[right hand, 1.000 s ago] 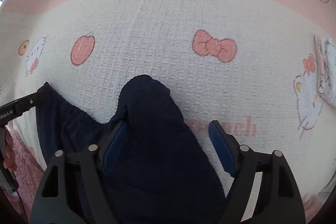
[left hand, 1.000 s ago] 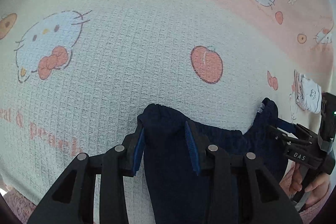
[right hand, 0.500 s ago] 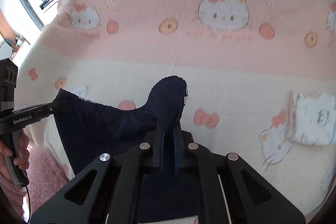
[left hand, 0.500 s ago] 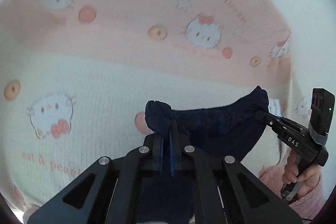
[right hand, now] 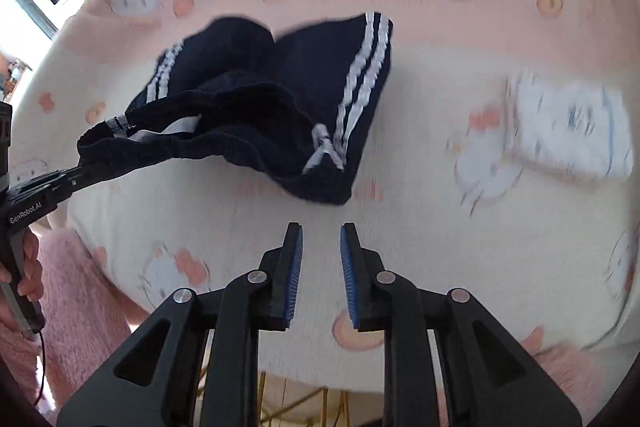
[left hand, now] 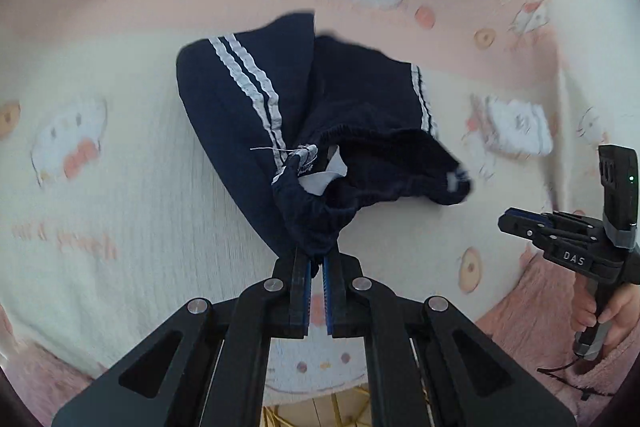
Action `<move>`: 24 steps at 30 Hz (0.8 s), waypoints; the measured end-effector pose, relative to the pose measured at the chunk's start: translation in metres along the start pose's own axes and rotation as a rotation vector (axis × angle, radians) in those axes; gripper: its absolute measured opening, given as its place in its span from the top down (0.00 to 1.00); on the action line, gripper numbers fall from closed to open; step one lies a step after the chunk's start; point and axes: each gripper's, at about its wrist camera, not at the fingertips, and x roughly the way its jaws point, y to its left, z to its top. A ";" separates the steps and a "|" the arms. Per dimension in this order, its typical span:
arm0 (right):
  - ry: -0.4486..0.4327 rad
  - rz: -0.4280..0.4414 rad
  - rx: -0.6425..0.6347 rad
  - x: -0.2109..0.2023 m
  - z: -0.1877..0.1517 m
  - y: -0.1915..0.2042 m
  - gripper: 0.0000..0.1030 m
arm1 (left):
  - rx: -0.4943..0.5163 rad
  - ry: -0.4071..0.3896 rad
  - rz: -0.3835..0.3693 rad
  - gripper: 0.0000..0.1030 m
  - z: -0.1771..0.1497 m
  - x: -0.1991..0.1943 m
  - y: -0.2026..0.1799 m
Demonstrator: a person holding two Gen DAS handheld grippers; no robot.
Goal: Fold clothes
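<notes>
Navy shorts (left hand: pixel 256 115) with two white side stripes lay bunched on the cat-print blanket (left hand: pixel 140 211). The left gripper (left hand: pixel 316 267) pinched their elastic waistband between its fingers. The right gripper (right hand: pixel 320 255) hovered near them with fingers spread and nothing between. Further right lay probably a folded white cloth (right hand: pixel 568 131).

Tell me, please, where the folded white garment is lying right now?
The folded white garment lies flat on the pink-and-cream blanket, at the right of the right wrist view, apart from the navy shorts to its left.
</notes>
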 end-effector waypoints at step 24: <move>0.089 -0.144 -0.032 0.099 0.044 0.012 0.78 | -0.005 0.079 0.067 0.62 0.000 0.061 0.010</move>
